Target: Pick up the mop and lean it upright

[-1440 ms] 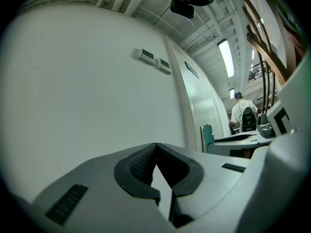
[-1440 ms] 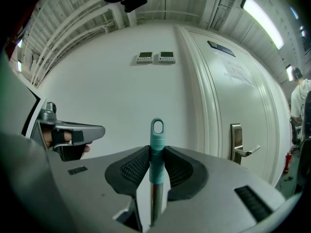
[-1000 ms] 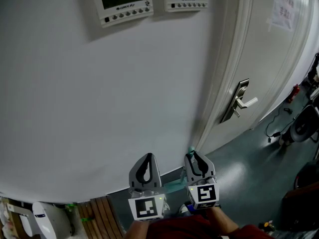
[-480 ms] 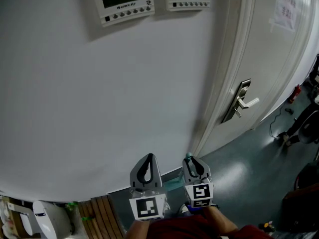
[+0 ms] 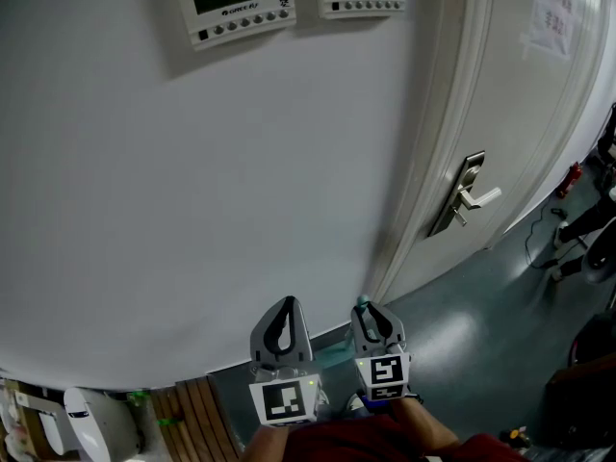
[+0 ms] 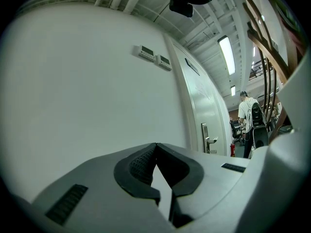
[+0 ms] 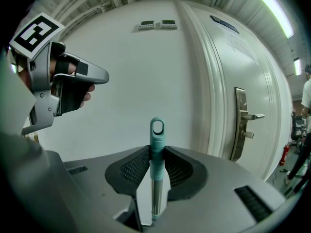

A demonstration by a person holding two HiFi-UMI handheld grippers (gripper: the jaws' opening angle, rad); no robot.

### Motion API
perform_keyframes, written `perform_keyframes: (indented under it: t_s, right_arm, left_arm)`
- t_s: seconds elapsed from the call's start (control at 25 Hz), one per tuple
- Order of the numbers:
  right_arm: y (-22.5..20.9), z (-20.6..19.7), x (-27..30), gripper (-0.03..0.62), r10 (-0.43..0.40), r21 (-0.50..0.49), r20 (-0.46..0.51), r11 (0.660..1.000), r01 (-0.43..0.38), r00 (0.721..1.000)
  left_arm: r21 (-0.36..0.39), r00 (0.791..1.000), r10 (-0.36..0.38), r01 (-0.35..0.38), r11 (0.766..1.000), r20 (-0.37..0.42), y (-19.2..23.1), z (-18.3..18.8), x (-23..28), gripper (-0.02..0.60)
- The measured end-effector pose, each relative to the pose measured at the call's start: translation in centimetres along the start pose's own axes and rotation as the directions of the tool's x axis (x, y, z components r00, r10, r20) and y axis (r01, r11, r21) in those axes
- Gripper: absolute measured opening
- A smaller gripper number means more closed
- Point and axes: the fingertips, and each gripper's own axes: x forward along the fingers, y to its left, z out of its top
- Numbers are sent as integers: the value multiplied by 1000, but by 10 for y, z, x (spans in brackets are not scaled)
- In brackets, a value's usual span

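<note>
The mop's handle stands upright between the jaws of my right gripper, which is shut on it. Its teal end cap with a hanging loop sticks up above the pads, and the metal shaft runs down below them. In the head view that teal tip shows just above the right gripper, close to the white wall and the door frame. A teal part of the mop shows low between the two grippers. My left gripper hangs beside it, and its jaws are shut on nothing.
A white door with a metal lever handle is right of the grippers. Two control panels hang high on the wall. Wooden slats and a white object lie at the lower left. A person stands far off.
The right gripper with the mop handle has edged slightly left, closer to the left gripper. The left gripper has stayed put.
</note>
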Motion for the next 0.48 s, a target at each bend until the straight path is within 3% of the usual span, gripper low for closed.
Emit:
perform_keyframes:
  t_s: [0.48]
  right_arm:
    - [5,3,24,107,7,-13,2,1000,-7,1000]
  left_arm:
    - [0,1000,22,-22,1000,0,7,3,-8,14]
